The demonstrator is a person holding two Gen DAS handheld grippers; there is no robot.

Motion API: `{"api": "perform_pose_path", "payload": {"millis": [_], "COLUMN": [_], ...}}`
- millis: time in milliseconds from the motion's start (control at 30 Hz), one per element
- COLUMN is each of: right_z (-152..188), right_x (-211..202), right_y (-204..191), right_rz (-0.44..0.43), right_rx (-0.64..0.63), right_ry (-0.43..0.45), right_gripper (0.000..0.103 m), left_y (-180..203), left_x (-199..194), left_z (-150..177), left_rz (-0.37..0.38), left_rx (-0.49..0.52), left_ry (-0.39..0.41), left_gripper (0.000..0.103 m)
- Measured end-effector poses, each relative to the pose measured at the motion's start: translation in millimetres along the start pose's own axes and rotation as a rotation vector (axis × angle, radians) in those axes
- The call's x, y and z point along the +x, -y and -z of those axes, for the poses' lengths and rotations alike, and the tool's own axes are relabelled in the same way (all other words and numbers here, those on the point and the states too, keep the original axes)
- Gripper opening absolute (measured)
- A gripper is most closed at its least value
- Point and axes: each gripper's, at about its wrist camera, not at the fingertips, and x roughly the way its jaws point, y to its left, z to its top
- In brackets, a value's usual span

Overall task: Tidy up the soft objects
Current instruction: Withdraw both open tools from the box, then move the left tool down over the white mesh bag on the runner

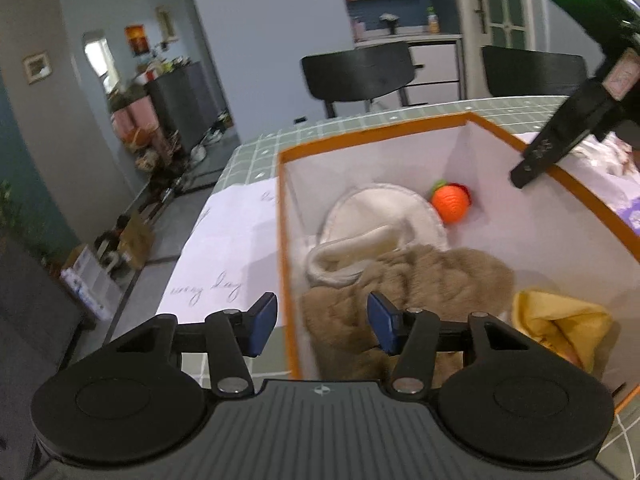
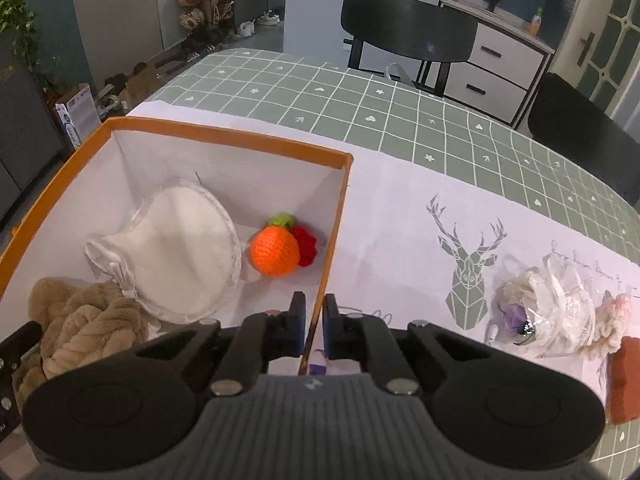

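An orange-rimmed box (image 1: 360, 136) (image 2: 224, 136) with white walls stands on the table. Inside lie a white padded cloth (image 1: 384, 208) (image 2: 188, 248), an orange crochet ball (image 1: 450, 202) (image 2: 275, 254) with green and red bits, a brown furry piece (image 1: 432, 276) (image 2: 88, 328) and a yellow cloth (image 1: 560, 320). My left gripper (image 1: 322, 320) straddles the box's left wall, one finger outside and one inside over the brown fur, jaws apart and not pressing. My right gripper (image 2: 315, 320) (image 1: 524, 176) is shut on the thin right wall of the box.
A white mat with a deer print (image 2: 400, 208) covers part of the green checked tablecloth (image 2: 400, 92). To the right of the box lie a plastic bag of fluffy items (image 2: 544, 304), a cream-pink fluffy piece (image 2: 612, 320) and a rust cloth (image 2: 626, 380). Black chairs (image 2: 408, 24) stand behind the table.
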Motion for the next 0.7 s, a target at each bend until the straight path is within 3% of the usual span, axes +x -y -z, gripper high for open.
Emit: {"api": "perform_pose_path", "payload": {"millis": [233,300,367,433,533,700], "right_z": [6.3,8.3,12.4,14.9,17.4,22.7], "right_x": [-5.8,-9.1,-21.6,-35.1,-56.1,-98.7], "right_y": [5.4,7.4,10.2,17.5,35.3,72.6], "right_rz": [-0.009,-0.027,-0.052,-0.078,-0.09,-0.048], "right_rx": [-0.001,-0.013,-0.029,-0.013,0.024,0.047], "right_ry": [0.019,0.047,0.112,0.15,0.182,0.249], "right_gripper": [0.009,0.012,0.024,0.027,0.028,0.037], "left_y": [17.2,15.9,19.1,25.9,38.6,68.8], "left_x": [2.0,-3.2,-14.3,-26.0,-39.5,-61.8], "left_z": [-3.3,-4.4,-7.2,-13.8,-29.6,-54.9], "left_rz": [-0.084,-0.122,-0.149,-0.169,-0.158,-0.079], "left_rx": [0.057,0.039,0.026,0.02,0.02,0.004], "left_ry": [-0.025,-0.026,0.006,0.047,0.088,0.165], "left_gripper": [0.062,0.066,0.08,0.082,0.083,0.085]}}
